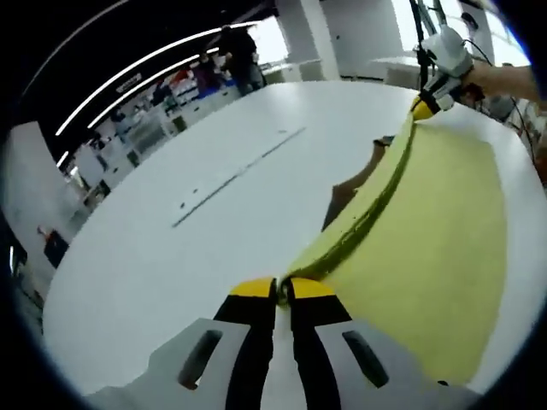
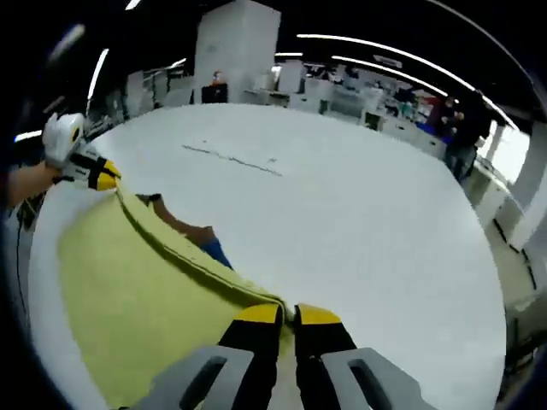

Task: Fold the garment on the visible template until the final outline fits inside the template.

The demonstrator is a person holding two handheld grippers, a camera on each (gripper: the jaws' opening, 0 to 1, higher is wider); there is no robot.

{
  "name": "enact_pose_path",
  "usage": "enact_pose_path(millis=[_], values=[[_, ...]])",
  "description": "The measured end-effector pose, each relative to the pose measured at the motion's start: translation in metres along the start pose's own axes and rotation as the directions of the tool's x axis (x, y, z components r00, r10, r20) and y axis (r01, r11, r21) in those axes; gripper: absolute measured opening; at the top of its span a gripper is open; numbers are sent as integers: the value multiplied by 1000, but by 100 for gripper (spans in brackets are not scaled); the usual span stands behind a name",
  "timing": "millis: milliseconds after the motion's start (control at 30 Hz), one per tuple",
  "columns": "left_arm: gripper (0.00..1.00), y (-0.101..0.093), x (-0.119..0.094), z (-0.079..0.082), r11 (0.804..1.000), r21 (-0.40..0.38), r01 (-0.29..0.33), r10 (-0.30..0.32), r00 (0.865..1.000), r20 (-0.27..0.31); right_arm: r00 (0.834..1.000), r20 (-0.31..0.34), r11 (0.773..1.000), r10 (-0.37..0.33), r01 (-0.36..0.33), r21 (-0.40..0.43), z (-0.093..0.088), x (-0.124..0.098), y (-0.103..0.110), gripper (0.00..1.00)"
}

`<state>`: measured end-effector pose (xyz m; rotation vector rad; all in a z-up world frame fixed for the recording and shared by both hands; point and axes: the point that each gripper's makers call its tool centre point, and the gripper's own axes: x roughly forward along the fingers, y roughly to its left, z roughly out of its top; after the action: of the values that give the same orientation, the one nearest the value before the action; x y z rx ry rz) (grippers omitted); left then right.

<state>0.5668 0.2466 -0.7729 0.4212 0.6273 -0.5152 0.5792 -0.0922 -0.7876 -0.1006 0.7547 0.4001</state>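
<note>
Both views low, close, facing along garment [image 1: 427,231] hem, opposite ends.

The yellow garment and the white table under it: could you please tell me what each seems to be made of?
The yellow garment looks like soft matte knit or fleece cloth: it sags in a curve between the left gripper and the right gripper and shows a thick, doubled edge. The white table looks like smooth, hard laminate or painted board, with a faint sheen; which one I cannot tell.

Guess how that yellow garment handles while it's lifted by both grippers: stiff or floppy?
Likely floppy: the yellow garment sags in a curve between the left gripper and the right gripper. Probably light, since pinched edges hold it. Its free part drapes on the white table, so it may shift.
</note>
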Motion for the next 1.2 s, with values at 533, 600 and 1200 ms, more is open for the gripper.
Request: enact_pose_path(millis=[533,600,1200], values=[[20,15,-14,-2,937,-347,-43,58,998,35,1000,-23,992,0,2,125,-7,-10,7,29],[26,11,-19,-1,926,-379,-7,32,998,59,1000,-27,992,17,-13,124,-7,-14,10,35],[51,-32,-75,-11,927,-333,174,-127,979,158,985,-20,985,169,-169,16,-9,-58,46,66]])
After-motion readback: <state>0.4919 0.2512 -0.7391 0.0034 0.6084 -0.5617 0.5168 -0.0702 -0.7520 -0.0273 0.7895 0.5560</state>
